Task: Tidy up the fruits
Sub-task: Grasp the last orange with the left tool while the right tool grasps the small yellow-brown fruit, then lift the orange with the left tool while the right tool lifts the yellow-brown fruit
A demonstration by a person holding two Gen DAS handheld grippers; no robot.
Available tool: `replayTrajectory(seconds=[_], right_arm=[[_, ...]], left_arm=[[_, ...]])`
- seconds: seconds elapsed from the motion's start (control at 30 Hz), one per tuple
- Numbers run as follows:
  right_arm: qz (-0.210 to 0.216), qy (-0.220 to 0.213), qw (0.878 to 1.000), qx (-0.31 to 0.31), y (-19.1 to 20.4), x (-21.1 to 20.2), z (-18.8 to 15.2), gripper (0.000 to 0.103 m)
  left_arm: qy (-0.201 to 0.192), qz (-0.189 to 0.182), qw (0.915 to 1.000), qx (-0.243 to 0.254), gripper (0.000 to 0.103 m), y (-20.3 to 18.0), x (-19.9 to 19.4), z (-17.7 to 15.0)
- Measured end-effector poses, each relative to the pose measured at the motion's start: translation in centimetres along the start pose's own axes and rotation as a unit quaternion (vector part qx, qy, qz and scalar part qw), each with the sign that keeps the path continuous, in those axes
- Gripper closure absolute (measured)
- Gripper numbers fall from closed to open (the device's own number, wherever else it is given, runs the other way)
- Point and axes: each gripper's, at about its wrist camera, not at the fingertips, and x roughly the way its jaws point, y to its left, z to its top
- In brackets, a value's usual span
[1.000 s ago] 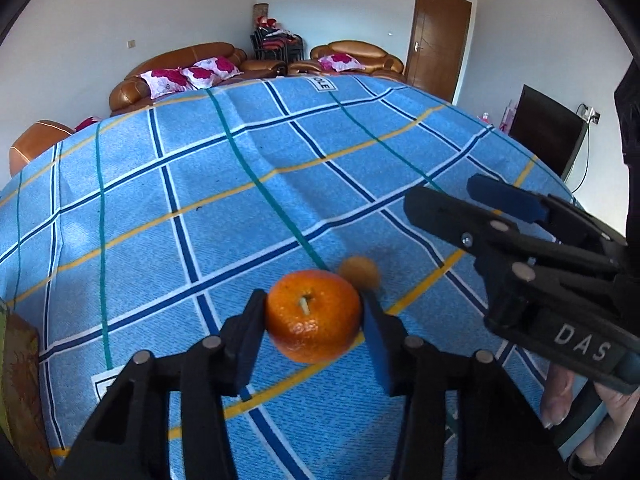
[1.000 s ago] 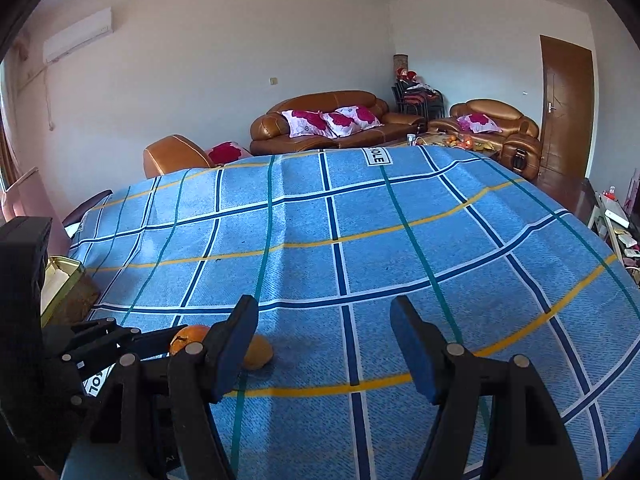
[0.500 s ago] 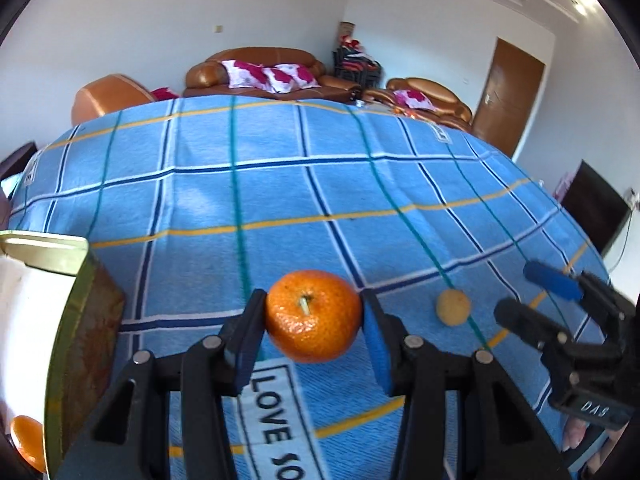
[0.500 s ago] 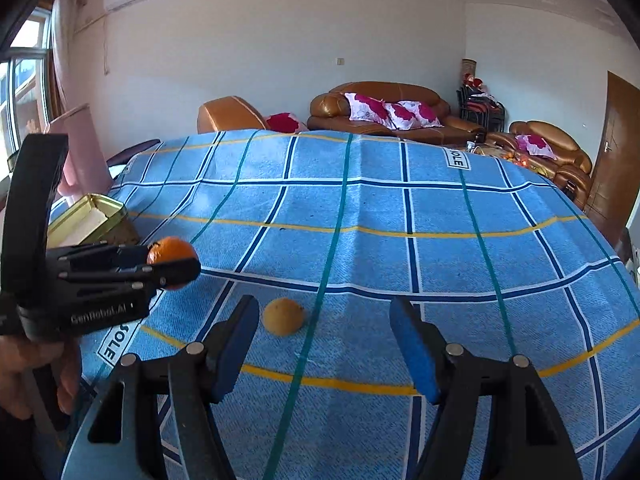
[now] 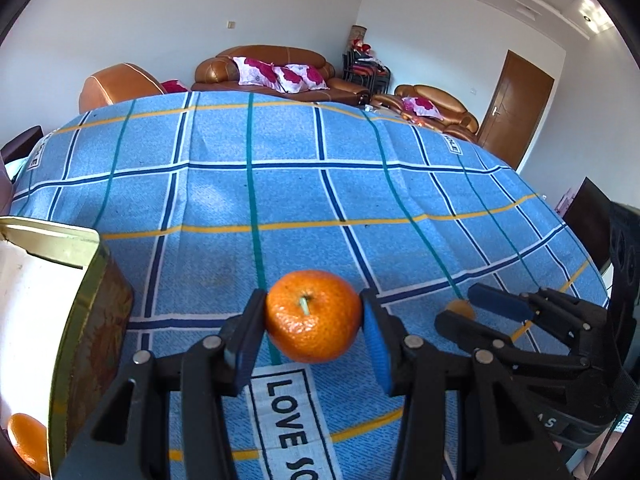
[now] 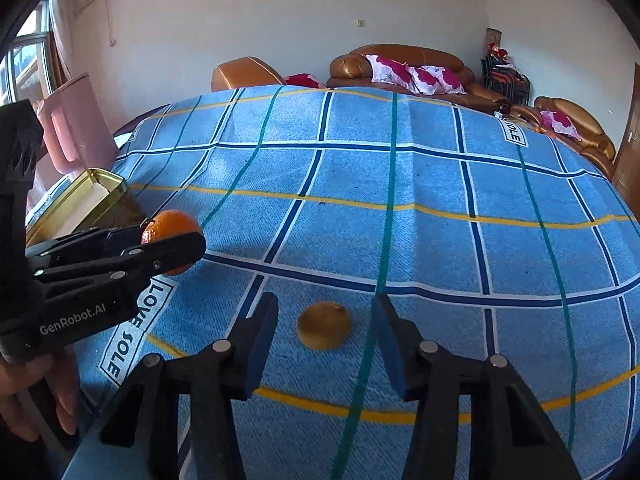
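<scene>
While the left gripper [image 5: 314, 330] clamps an orange [image 5: 313, 316] beside the tin [image 5: 90, 312], the right gripper [image 6: 324, 334] fingers close around a yellow fruit [image 6: 324, 325], untouched; next, seat them.

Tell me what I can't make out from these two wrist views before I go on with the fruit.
- Tin box, left wrist view: cut off by the frame's left edge; its inside is mostly out of frame, with one orange fruit showing at the bottom.
- Small yellowish fruit: in the left wrist view the right gripper fingers hide most of it.
- Orange, right wrist view: a left gripper finger covers its lower half.
</scene>
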Motion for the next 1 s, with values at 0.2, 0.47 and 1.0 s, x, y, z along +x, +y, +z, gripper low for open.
replayTrajectory(seconds=[0.2, 0.47, 1.0], right_arm=[[0.014, 0.007, 1.000, 0.015, -0.6, 0.3, 0.0, 0.072], [0.011, -0.018, 1.000, -0.008, 0.2, -0.7, -0.1, 0.072], [0.008, -0.089, 0.995, -0.034, 1.0, -3.5, -0.3, 0.072]], left_arm=[[-0.006, 0.003, 1.0000, 0.006, 0.055, -0.2, -0.3, 0.0], [-0.025, 0.008, 0.9995, 0.018, 0.055, -0.6, -1.0, 0.0], [-0.072, 0.025, 0.9960, 0.046, 0.055, -1.7, -2.7, -0.3]])
